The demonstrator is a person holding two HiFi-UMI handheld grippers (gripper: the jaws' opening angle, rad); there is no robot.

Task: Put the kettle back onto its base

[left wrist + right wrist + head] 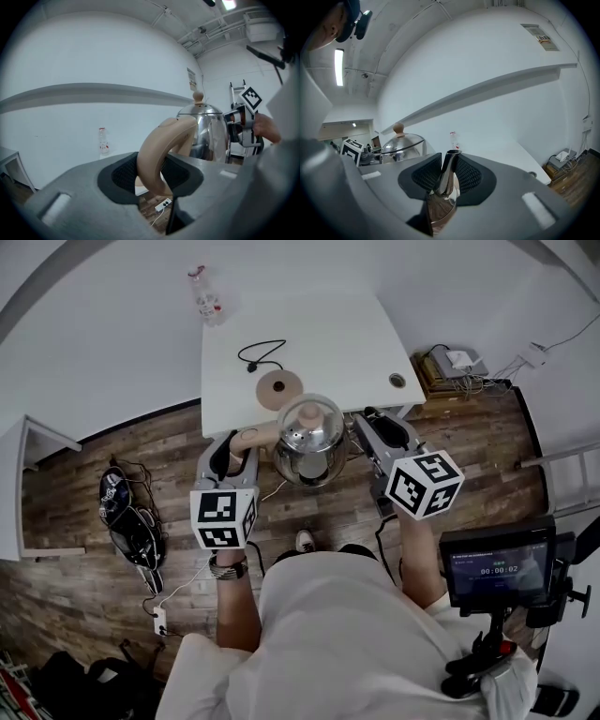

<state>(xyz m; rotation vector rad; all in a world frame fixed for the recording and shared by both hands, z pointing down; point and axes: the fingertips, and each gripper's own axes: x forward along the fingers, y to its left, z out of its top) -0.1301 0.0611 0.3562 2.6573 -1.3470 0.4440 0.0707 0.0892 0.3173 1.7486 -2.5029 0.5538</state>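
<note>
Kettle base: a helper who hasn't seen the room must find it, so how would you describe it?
Find the white table. Near its front edge, left of centre, lies the base, a flat round tan disc trailing a black cord. The bottle at the far corner stands upright and clear; the kettle is shiny steel.

A white table (349, 341) carried a round base (279, 387) near its six o'clock edge, a black cord (251, 366) just beyond, and a bottle (206, 296) at eleven o'clock.

Cord (261, 354) lies just beside base (279, 386); bottle (206, 296) stands well apart.
</note>
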